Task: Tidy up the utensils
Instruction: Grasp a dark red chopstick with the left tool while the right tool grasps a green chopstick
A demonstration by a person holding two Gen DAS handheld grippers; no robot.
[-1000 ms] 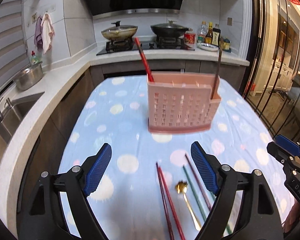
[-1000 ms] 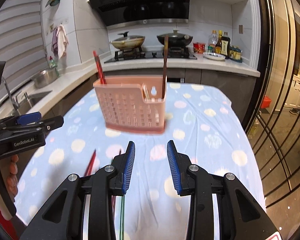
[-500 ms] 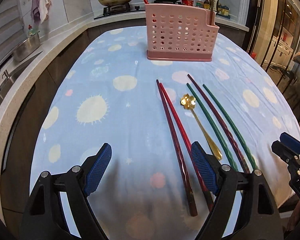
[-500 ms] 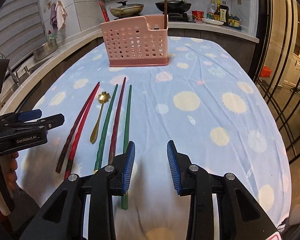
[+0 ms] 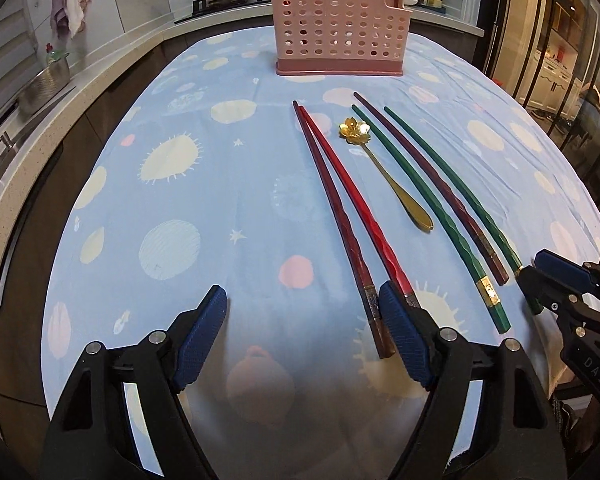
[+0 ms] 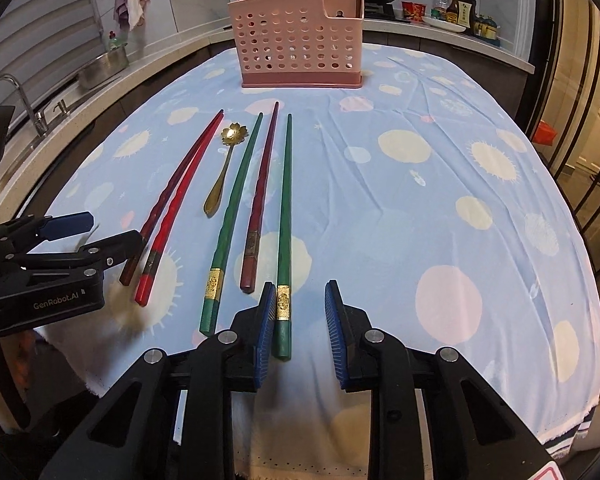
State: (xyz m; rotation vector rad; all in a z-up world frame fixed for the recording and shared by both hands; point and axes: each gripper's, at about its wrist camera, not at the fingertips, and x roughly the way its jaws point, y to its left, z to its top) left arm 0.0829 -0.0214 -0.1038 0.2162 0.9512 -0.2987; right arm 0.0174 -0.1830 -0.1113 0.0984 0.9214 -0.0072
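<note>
Table: blue spotted cloth, pink holder at the far end.
Utensils: chopsticks and gold spoon lie lengthwise toward the holder.
Right gripper: nearer; jaws closing, outermost green chopstick between them, not yet pinched.
Left gripper: spread wide, empty, beside the red pair.

We have brought both grippers down toward the near edge of the tabletop. Our right gripper now hangs over the butt of the rightmost green chopstick, its fingers closing. Our left gripper now stands beside the two red chopsticks.
</note>
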